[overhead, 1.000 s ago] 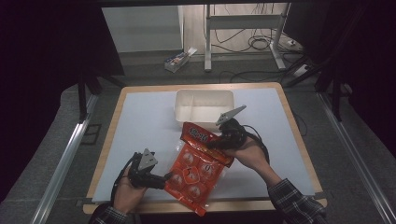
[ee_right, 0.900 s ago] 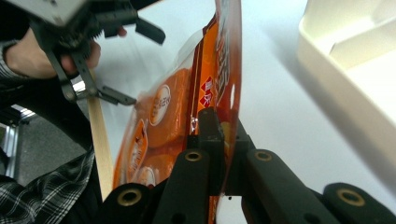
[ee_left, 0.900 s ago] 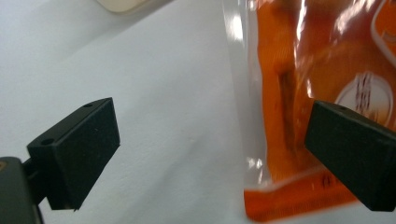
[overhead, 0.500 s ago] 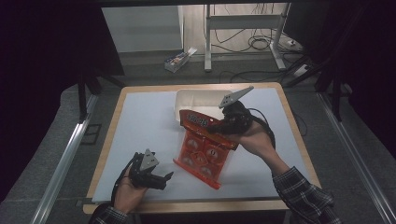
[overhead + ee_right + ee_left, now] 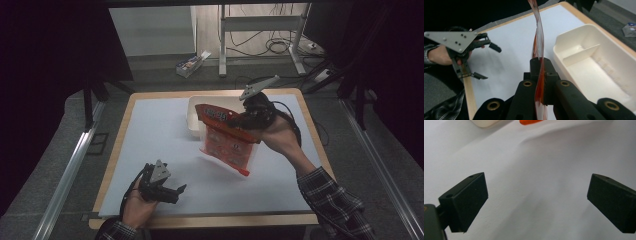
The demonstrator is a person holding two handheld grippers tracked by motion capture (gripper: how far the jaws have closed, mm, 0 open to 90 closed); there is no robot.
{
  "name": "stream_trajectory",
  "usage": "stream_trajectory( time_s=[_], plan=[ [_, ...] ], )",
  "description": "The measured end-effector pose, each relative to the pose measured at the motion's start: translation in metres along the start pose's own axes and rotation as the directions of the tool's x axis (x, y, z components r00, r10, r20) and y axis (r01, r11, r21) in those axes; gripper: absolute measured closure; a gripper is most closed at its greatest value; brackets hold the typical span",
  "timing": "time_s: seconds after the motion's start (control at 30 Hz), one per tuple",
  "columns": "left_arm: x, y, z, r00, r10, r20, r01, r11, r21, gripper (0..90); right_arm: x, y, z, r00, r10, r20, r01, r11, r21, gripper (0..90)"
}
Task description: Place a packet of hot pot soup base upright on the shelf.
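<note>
The fingers [image 5: 549, 72] of the right gripper [image 5: 541, 65] are pressed together on the edge of the red snack bag [image 5: 227, 140], and the thin film stands between the two black pads. In the high view the right hand [image 5: 272, 135] is raised above the table [image 5: 115, 150], with the forearm in a checked sleeve [image 5: 332, 205] coming up from the lower right corner and the wrist bent so that the gripper points toward the left. The bag hangs from this grip, clear of the white sheet, tilted, with its top end over the near wall of the white tray [image 5: 194, 117] and its lower end over the sheet. In the right gripper view the tray [image 5: 599, 62] lies just to the right of the bag [image 5: 538, 45] and shows a divider inside.

The left gripper [image 5: 172, 192] is near the front edge of the table, well apart from the bag. Its jaws are spread wide over the bare sheet with nothing between them. The left hand [image 5: 137, 207] holds it low, pointing to the right.
</note>
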State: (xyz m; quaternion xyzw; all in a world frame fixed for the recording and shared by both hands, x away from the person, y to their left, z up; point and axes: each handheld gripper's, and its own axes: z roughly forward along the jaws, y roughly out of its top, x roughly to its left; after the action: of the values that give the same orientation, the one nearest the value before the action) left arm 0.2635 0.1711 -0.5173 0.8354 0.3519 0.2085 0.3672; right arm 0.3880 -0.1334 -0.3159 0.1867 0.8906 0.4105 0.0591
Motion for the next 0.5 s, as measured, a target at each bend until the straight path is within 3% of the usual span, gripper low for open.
stream_trajectory(
  time_s=[0.5],
  plan=[
    [0.0, 0.0, 0.001, 1.0, 0.006, 0.005, -0.006, 1.0, 0.006, 3.2, -0.027, 0.028, -0.017, 0.9977, 0.029, 0.062, -0.026, 0.999, -0.04, 88.9]
  ],
)
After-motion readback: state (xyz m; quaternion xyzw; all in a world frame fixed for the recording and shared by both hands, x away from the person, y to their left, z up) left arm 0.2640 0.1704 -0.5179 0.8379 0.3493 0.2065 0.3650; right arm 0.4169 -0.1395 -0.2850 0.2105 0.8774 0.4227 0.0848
